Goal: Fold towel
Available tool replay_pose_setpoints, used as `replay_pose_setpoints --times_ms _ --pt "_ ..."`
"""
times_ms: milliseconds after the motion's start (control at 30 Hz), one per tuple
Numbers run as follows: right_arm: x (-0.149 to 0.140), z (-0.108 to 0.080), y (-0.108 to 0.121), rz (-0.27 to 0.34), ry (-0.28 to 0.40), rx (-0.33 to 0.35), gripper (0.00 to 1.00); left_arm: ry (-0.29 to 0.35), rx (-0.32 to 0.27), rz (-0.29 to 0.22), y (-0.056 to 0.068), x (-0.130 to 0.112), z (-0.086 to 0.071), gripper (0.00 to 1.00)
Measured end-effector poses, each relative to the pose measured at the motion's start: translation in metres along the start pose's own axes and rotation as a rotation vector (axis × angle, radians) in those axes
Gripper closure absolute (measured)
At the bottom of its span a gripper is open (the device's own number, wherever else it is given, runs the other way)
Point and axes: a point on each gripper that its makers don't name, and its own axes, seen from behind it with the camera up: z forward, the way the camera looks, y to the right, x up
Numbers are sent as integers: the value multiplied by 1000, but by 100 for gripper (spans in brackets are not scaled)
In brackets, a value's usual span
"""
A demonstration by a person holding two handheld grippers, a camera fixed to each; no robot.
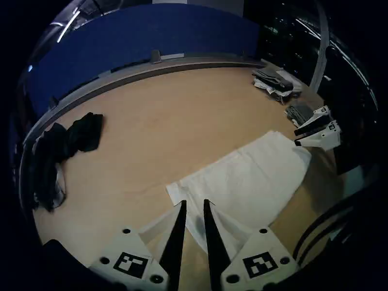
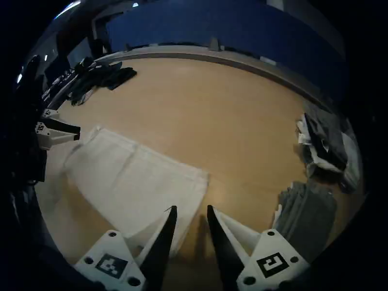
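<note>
White towel (image 1: 247, 179) lies flat on the counter (image 1: 160, 126), lower centre of frame. The left claw (image 1: 195, 202) sits over one corner, fingers narrowly parted, and I can't tell if it pinches cloth. The right claw (image 2: 191, 208) hovers released beside the other corner, so both should bite their corners evenly and lift together.

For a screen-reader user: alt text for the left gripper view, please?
A white towel lies on a wooden table, with the left hand-held gripper at its near corner and the right hand-held gripper at its far end.
</note>
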Motion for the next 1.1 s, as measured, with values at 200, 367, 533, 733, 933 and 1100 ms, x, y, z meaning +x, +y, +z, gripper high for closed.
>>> replay_pose_setpoints --times_ms 200,367,533,733,933,1100 --pt "0 -2 3 9 14 -10 21 4 7 -10 -3 0 -5 59" --pt "-2 -6 1 33 28 -3 8 5 -12 -28 2 -3 -11 25" --pt "-7 -11 -2 24 26 4 0 6 -10 -34 3 -8 -15 25" --pt "-15 -18 -6 13 28 13 0 5 8 -42 3 -18 -27 24" --pt "-24 -24 -14 2 24 27 0 7 19 -89 7 -31 -43 24" --pt "-34 -28 -21 -8 15 40 0 11 23 -138 11 -42 -56 23"
